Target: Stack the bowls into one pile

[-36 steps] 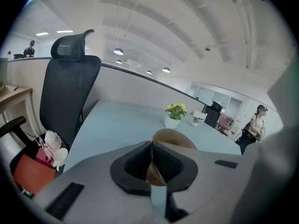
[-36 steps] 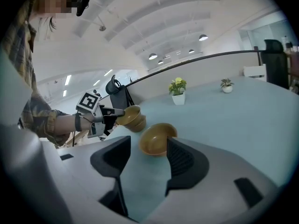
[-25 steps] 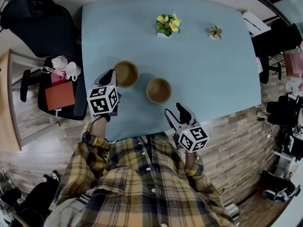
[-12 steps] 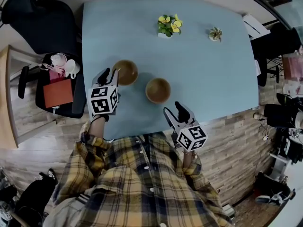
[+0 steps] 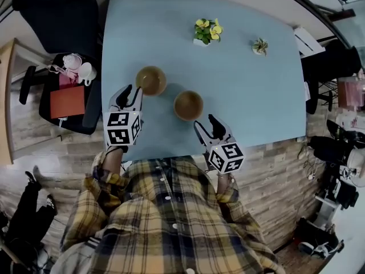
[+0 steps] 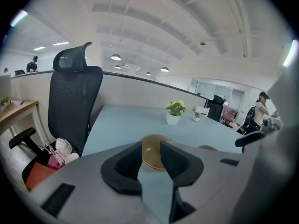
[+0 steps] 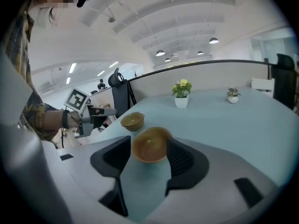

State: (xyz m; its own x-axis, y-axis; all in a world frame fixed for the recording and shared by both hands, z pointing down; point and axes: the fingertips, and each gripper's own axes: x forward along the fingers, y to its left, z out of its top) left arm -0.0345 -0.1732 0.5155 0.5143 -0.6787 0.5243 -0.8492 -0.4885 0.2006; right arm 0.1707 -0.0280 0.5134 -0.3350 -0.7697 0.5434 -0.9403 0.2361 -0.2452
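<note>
One table [image 5: 256, 96] carries two brown bowls, the left bowl [image 5: 151, 80] and the right bowl [image 5: 188, 105], and two potted plants, the flowering plant [image 5: 206, 31] and the small plant [image 5: 260, 45]. There are two grippers, the left gripper [image 5: 130, 91] and the right gripper [image 5: 205, 122]. One chair [image 5: 57, 13] stands alongside.

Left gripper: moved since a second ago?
Yes. The left gripper drew back from the left bowl, toward the person; its fingers just opened, nothing between them.
</note>
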